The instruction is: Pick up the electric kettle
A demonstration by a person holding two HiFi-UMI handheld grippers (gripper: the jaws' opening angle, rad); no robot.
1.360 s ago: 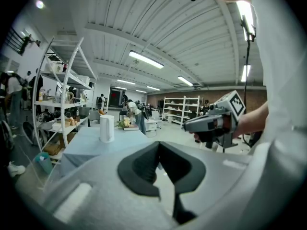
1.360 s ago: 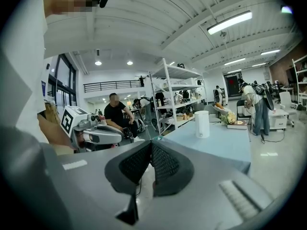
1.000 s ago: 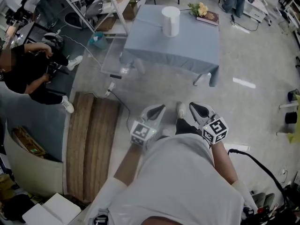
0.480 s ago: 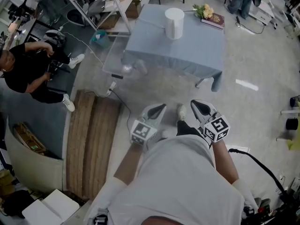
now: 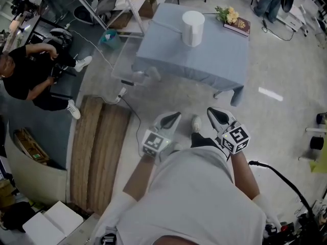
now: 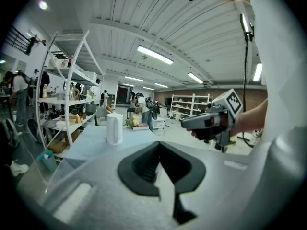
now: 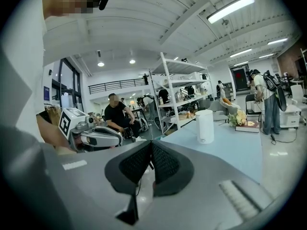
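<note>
1. One white cylindrical electric kettle [image 5: 193, 28] stands upright on the blue-grey cloth-covered table [image 5: 219, 55], its long axis vertical, towards the far side of the top.
2. Its spout and handle are too small to make out, so I cannot tell which way it faces.
3. The table's far edge is cut off at the top of the head view.
4. The left gripper [image 5: 173, 117] and the right gripper [image 5: 213, 114] are side by side, well short of the table. Both have their jaws closed together with nothing between them.
5. Compared with a second ago, the table and kettle sit slightly lower in the head view, so nearer. The grippers keep the same spot in that view.
</note>
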